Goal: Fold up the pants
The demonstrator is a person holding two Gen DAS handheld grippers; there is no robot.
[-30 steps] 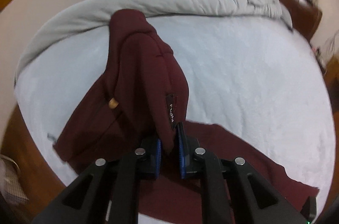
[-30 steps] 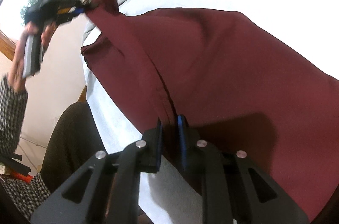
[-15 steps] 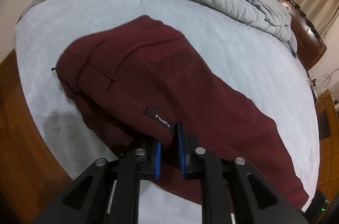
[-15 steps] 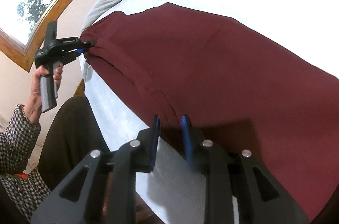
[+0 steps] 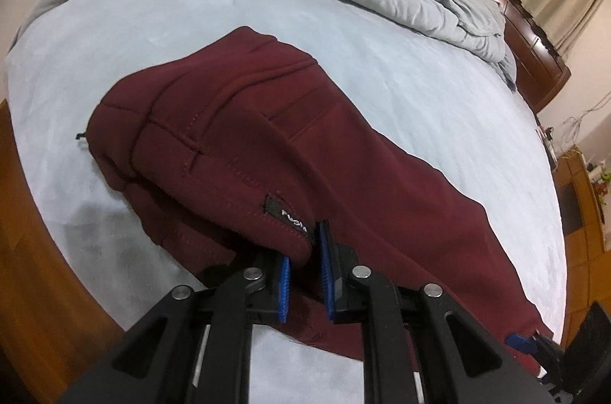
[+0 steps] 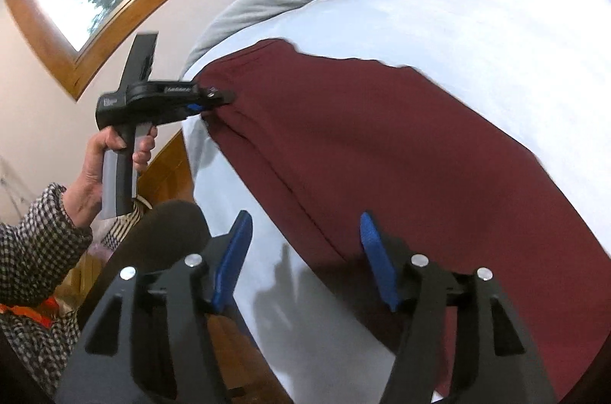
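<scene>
The left gripper, jaws clamped on the maroon fleece pants, could drag the fold askew at the bed edge; the right gripper, jaws just opened, holds nothing.

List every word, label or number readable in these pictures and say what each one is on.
Black tag sewn on the maroon pants, beside the left tongs: pale letters, too blurred to read for certain.
Pale marking on the left tongs' black body, seen from the right wrist: too small to read.
Nothing else carries text.
</scene>
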